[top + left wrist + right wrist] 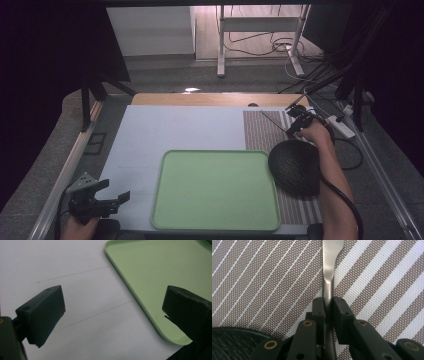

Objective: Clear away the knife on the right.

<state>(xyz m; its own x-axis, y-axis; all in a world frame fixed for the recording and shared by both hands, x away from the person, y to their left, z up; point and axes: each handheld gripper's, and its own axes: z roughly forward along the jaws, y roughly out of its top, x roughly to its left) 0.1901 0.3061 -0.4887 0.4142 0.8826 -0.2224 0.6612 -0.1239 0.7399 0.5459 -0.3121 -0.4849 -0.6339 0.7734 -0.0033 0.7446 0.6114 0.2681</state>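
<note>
A pale green tray (215,153) lies empty at the front middle of the table, and its corner (155,270) appears in the left gripper view. A black textured bowl (295,167) sits upside down on a brown striped placemat (260,132) to the tray's right. Beyond the bowl, my right gripper (296,127) is shut on the handle of a thin metal utensil (274,121). The flat handle (329,265) runs up between the closed jaws (328,305), just above the placemat (262,277); the utensil's working end is hidden. My left gripper (117,191) hovers open and empty (113,312) left of the tray.
A white mat (175,127) covers most of the table, with a wooden strip (215,99) at the far edge. The bowl's rim (234,342) sits close to my right gripper. A power strip (342,126) and cables lie off the right side.
</note>
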